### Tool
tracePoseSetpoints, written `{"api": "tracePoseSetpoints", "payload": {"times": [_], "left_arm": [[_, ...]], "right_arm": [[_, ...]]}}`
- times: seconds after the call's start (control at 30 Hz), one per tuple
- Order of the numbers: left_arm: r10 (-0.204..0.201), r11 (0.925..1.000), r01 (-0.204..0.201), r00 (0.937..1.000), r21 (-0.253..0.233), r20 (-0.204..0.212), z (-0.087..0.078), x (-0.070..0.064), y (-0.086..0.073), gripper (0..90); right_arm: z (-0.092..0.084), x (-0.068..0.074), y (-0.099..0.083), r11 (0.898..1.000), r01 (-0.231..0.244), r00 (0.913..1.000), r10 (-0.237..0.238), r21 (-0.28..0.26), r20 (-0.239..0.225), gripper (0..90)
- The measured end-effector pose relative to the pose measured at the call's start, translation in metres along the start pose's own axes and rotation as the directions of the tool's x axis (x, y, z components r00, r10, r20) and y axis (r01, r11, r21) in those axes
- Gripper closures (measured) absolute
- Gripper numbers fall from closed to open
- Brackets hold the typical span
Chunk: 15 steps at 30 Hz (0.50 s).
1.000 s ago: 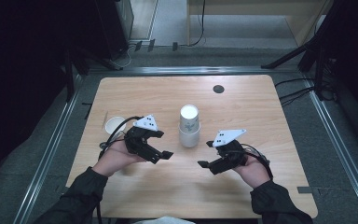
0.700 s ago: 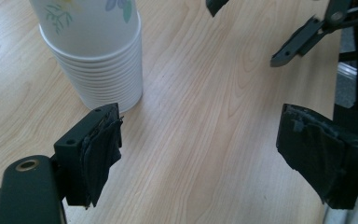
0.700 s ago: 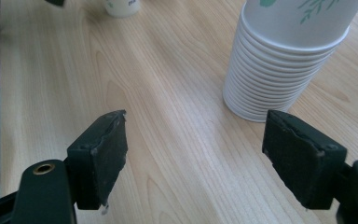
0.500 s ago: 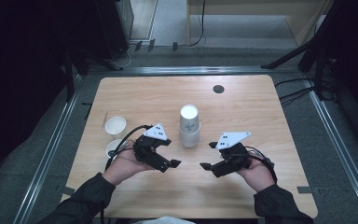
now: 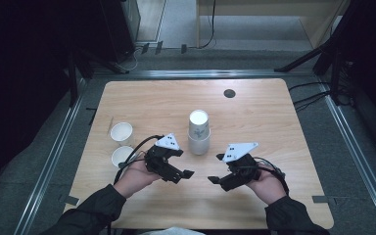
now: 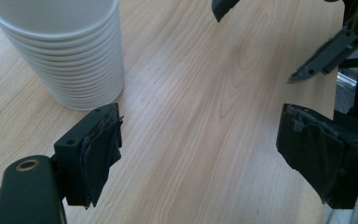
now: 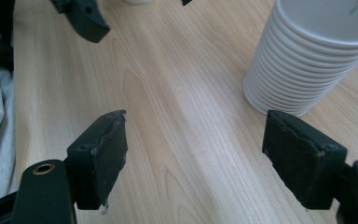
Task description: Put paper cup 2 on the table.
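Far left of the table (image 5: 274, 98): 2 single paper cups, upright, mouths up, one (image 5: 121, 132) just behind the other (image 5: 122, 155), close but I can't tell if rims touch. Looks like they're parked there as separated singles, clear of the working area.

Next, left gripper (image 5: 186, 175): held low over the wood, jaws pointing toward the table's middle, wide apart, nothing between the pads. In the left gripper view its pads (image 6: 103, 149) frame bare wood, with the stack's base just off to one side. Cable loops back over the nearer single cup.

Centre: the stack of cups (image 5: 198, 133), upright, roughly 12 nested rims visible at the base (count is approximate), top cup carries a small printed mark. It sits between and slightly beyond both grippers, touching neither. Central spot makes sense: either hand can reach it.

Right gripper (image 5: 215, 178): mirrors the left, jaws facing inward toward the other gripper, also spread wide and empty. The right gripper view has the stack (image 7: 307, 60) ahead and off to one side of the far pad (image 7: 298, 154), not inside the gap.

Far right: bare wood, a dark round grommet (image 5: 229, 93) near the back edge.

My read: both hands are staged in front of the stack, likely 1 to steady it and 1 to pull the next cup.
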State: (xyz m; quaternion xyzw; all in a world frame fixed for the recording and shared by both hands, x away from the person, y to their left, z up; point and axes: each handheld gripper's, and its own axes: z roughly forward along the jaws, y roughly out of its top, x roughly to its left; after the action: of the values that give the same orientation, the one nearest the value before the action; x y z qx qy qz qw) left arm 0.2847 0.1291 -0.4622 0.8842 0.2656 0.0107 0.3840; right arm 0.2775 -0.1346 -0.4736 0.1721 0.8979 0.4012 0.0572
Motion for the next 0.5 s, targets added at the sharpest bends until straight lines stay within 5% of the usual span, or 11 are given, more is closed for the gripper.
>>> {"api": "tracePoseSetpoints", "payload": {"times": [0.2,0.5], "left_arm": [[-0.032,0.9995,0.031,0.9992,-0.003,-0.023,0.008,0.004,-0.004,14.2],[0.003,0.9999,-0.003,0.9987,0.016,-0.05,0.015,0.004,-0.007,14.2]], "right_arm": [[0.006,0.003,0.001,1.0,0.007,0.9999,-0.007,0.014,-0.013,22.1],[0.013,0.006,0.003,0.999,0.027,0.9992,-0.026,0.031,-0.029,22.1]]}}
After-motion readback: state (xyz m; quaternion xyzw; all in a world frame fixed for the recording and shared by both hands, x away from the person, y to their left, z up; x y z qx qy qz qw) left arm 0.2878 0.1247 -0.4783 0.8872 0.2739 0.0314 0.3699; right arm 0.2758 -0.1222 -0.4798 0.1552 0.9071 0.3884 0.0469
